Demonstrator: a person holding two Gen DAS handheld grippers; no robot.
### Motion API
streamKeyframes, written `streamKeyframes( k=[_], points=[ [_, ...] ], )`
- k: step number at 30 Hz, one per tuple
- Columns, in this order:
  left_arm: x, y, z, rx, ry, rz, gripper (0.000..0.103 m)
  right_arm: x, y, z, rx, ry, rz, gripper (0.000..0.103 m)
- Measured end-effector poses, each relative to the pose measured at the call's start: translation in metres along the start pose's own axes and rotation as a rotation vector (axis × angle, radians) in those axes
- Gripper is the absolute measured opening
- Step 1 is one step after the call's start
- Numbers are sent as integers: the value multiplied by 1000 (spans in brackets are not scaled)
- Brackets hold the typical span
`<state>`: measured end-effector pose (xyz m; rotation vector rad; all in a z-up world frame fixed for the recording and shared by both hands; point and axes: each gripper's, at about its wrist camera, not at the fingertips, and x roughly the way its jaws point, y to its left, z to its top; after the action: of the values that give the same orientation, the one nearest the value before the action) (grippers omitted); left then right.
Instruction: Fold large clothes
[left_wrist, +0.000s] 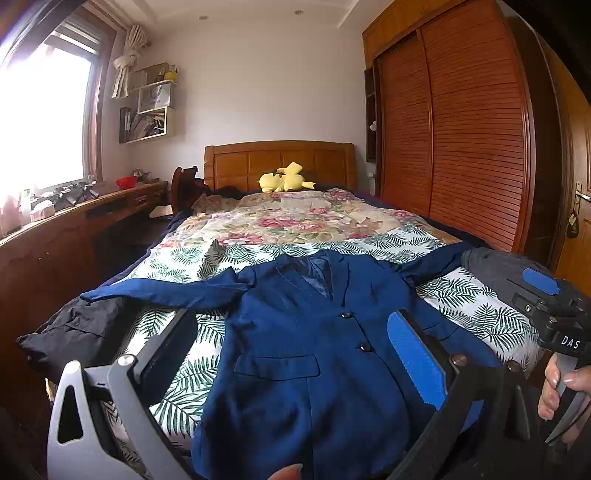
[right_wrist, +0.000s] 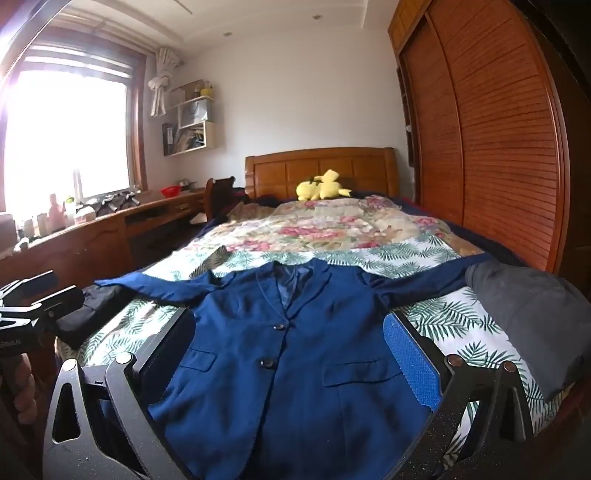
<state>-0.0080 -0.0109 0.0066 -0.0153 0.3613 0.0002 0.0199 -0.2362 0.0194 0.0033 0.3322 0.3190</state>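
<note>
A navy blue suit jacket (left_wrist: 295, 350) lies flat and face up on the bed, buttoned, with both sleeves spread out to the sides; it also shows in the right wrist view (right_wrist: 295, 350). My left gripper (left_wrist: 291, 325) is open and empty, held above the jacket's lower half. My right gripper (right_wrist: 288, 325) is open and empty too, over the jacket's hem. The right gripper's body shows at the right edge of the left wrist view (left_wrist: 554, 314). The left gripper's body shows at the left edge of the right wrist view (right_wrist: 33, 306).
A leaf-print sheet (left_wrist: 480, 306) and a floral quilt (left_wrist: 295, 218) cover the bed. A black garment (left_wrist: 74, 332) lies at its left edge, a grey one (right_wrist: 528, 314) at its right. A yellow plush toy (left_wrist: 284, 179) sits by the headboard. A wooden desk (left_wrist: 55, 236) stands left, a wardrobe (left_wrist: 461, 129) right.
</note>
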Motion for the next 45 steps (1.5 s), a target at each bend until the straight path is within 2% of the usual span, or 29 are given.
streamKeyframes(
  k=[45],
  points=[
    [-7, -5, 5, 2, -4, 1, 103, -1, 0, -6, 6, -7, 3, 103]
  ],
)
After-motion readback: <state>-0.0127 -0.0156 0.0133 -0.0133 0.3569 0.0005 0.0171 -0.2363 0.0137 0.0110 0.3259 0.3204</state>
